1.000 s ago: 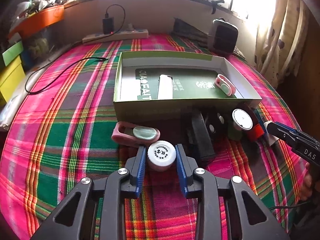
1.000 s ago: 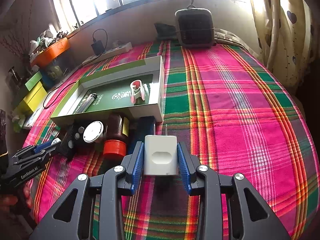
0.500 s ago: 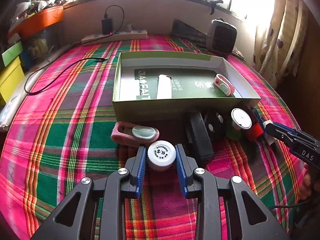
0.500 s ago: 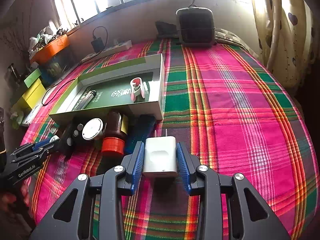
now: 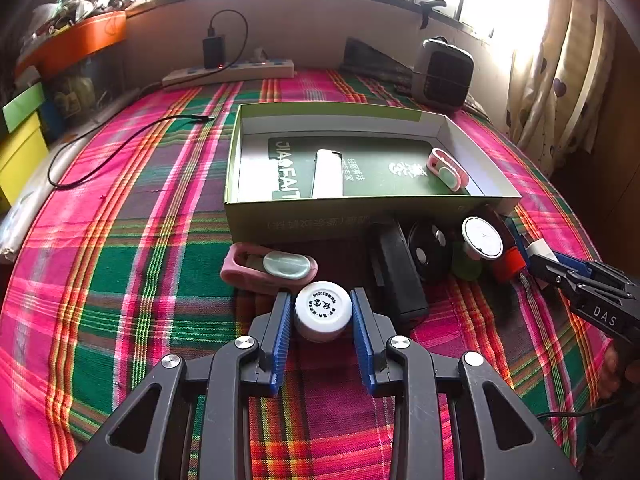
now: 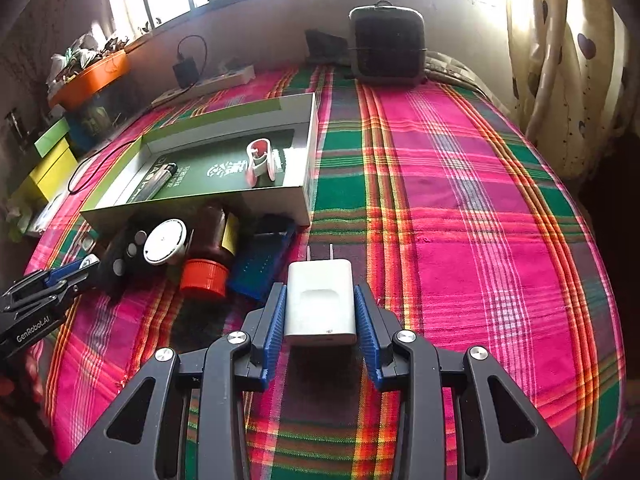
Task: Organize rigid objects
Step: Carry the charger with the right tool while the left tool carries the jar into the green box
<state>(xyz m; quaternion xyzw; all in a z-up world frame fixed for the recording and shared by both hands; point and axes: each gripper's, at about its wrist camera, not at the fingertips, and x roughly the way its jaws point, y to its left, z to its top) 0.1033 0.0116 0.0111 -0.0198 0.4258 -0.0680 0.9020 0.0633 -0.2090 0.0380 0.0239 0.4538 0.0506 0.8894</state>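
A light, rigid white-capped bottle (image 5: 323,312) is clamped across its cap in the left tongs (image 5: 322,334), a smooth white charger (image 6: 320,302) by its flat sides in the right tongs (image 6: 320,326), both just above the plaid cloth (image 6: 460,208) before the green box (image 5: 248,220).

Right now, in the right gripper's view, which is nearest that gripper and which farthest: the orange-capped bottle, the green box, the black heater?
1. Orange-capped bottle, just left of the right gripper.
2. Green box, behind the bottle.
3. Black heater, against the far wall.
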